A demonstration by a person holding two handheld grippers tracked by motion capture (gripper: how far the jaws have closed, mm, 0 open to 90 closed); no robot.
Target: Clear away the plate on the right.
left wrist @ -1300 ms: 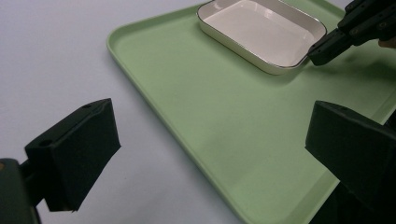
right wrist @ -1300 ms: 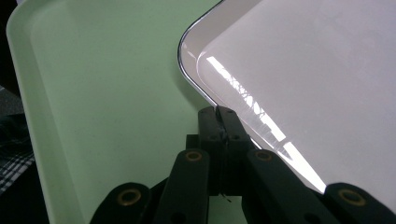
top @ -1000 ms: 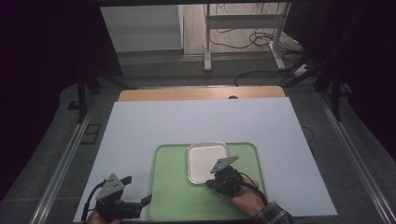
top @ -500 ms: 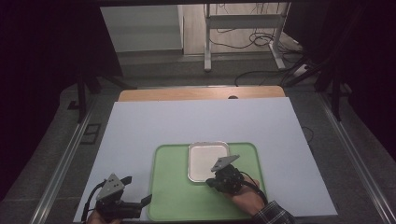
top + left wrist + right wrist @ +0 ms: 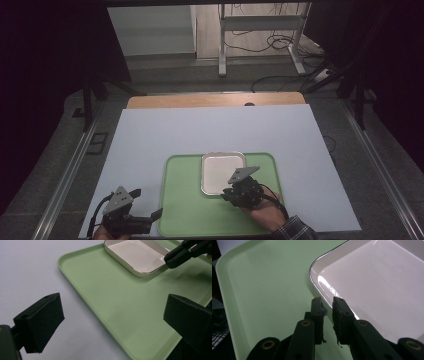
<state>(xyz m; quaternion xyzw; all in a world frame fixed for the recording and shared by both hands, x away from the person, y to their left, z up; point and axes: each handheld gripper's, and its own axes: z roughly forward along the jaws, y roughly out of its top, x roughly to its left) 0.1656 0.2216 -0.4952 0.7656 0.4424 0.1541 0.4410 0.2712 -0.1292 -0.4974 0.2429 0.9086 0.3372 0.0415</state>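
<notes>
A white square dish point(image 5: 220, 170) lies on a green tray point(image 5: 185, 200) near the front of the table. My right gripper point(image 5: 227, 192) is at the dish's near rim. In the right gripper view its jaws point(image 5: 327, 305) stand a narrow gap apart with the rim of the dish point(image 5: 382, 290) running between them; they have just been opening and the pads do not press on it. My left gripper point(image 5: 146, 203) is wide open at the tray's front left corner. In the left gripper view point(image 5: 112, 307) the tray's edge point(image 5: 100, 290) lies between its jaws, with the dish point(image 5: 135, 252) and the right gripper point(image 5: 175, 258) farther off.
A white sheet point(image 5: 215, 130) covers the table, with a wooden strip point(image 5: 215, 100) at its far edge. Metal rails point(image 5: 75, 170) run along both sides. Beyond the table stand a metal frame point(image 5: 222, 45) and cables on the floor.
</notes>
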